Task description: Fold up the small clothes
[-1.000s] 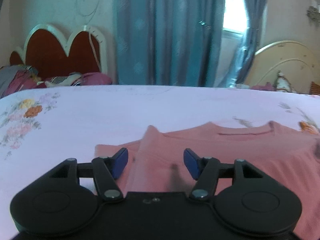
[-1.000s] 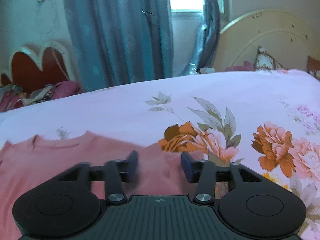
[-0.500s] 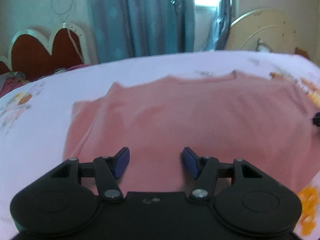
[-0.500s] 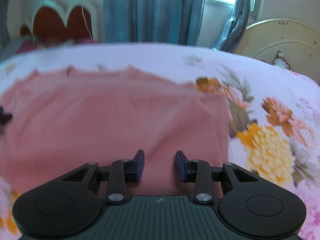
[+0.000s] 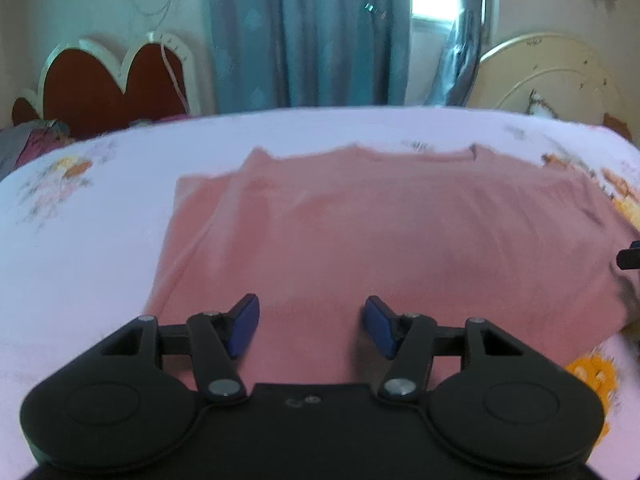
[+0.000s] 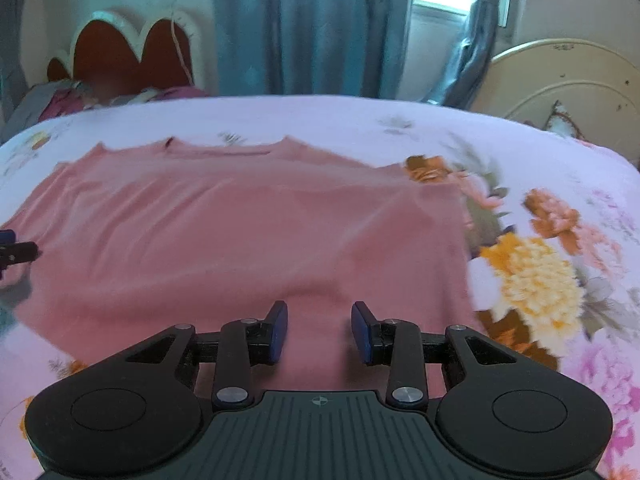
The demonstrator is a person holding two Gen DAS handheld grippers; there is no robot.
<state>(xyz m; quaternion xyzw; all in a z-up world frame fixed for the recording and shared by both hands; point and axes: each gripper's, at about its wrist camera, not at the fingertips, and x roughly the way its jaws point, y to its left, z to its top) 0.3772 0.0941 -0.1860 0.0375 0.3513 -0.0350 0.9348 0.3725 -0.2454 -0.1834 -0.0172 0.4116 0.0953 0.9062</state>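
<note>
**Shirt spread flat, main folds not yet made**

Your pink knit short-sleeved shirt (image 5: 400, 240) lies spread on the floral lilac bedsheet (image 6: 540, 272), neckline toward the far side and hem nearest you. At its left edge a strip of fabric looks doubled, possibly a sleeve turned in, though the blur keeps that unclear. Judging from this, most of the folding is still ahead: the body has no crease across it.

Your left gripper (image 5: 312, 326) has its jaws spread wide and holds nothing; it sits over the near hem on the shirt's left half. Your right gripper (image 6: 319, 332) is parted more narrowly, also empty, above the hem toward the shirt's right side. Whether either blue pad touches the cloth, you cannot tell here.
</note>
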